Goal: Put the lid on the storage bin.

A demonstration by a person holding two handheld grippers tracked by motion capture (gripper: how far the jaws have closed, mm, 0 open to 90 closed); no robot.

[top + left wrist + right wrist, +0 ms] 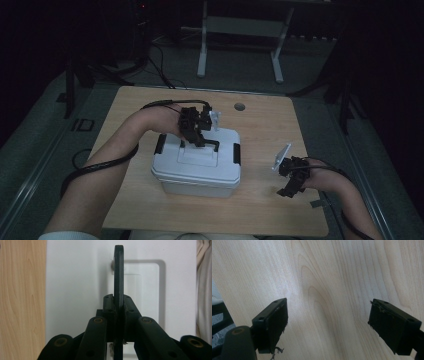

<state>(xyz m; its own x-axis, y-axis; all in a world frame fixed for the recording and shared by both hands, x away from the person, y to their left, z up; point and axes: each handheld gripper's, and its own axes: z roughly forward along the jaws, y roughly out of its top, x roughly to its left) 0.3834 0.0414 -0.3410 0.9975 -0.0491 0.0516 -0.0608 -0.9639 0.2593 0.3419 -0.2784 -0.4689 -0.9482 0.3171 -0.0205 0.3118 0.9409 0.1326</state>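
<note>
A white plastic box (197, 172) with a black latch at each end (160, 144) (236, 153) stands mid-table. Its black lid handle (214, 145) is raised on edge. My left gripper (199, 140) reaches over the lid from the far side and is shut on that handle. In the left gripper view the handle (118, 272) runs straight up between the closed jaws of the left gripper (119, 303), above the white lid (75, 277). My right gripper (291, 186) hovers open over bare wood at the table's right. Only tabletop (324, 277) lies between the spread jaws of the right gripper (328, 325).
The light wooden table (260, 125) has a round cable hole (240, 106) near its far edge. Its right edge runs close to my right gripper. Beyond the table, on dark floor, are cables (160, 65) and the white legs of another desk (202, 50).
</note>
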